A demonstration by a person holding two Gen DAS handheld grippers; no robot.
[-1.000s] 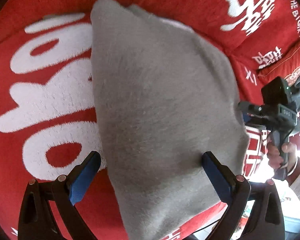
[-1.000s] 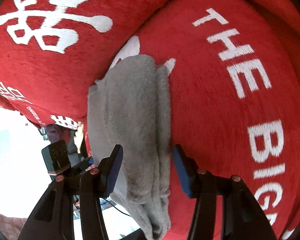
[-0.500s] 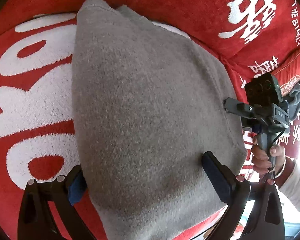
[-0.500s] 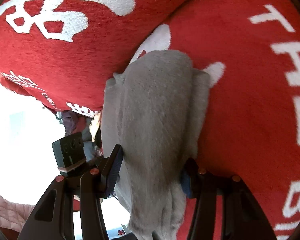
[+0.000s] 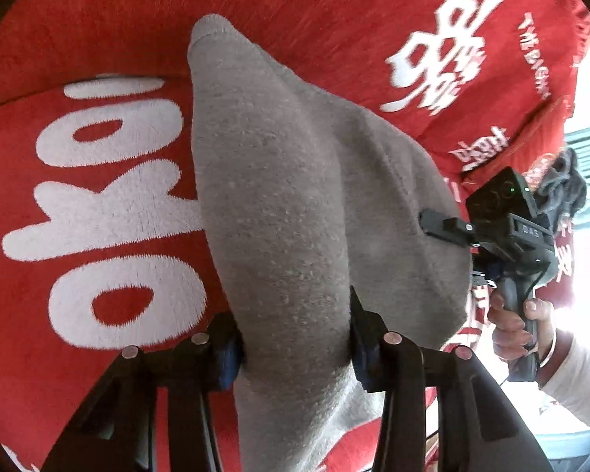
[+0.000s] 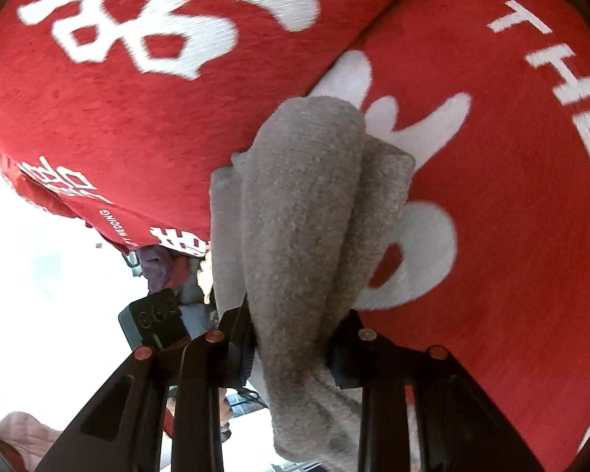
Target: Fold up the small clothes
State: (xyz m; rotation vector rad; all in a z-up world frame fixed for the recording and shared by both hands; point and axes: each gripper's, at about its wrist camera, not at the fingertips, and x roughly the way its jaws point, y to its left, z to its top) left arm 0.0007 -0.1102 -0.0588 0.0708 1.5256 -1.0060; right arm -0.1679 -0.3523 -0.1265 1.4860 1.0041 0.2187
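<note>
You had one grey knitted garment [image 5: 295, 204] in front of you, lying on one red plush cover with white lettering [image 5: 98, 204]. You held two black grippers, the left gripper [image 5: 295, 350] and the right gripper [image 6: 291, 338], each with two fingers. One of your hands [image 5: 519, 322] showed, in one white sleeve [image 5: 578, 381].

A: Item under inspection?

B: One grey fleece garment [image 5: 295, 204], soft and nubbly, folded into layers.

A: Position?

B: Bunched lengthwise into a raised ridge, far end narrowed, lying over a red cover [image 5: 78, 295] with white lettering.
</note>
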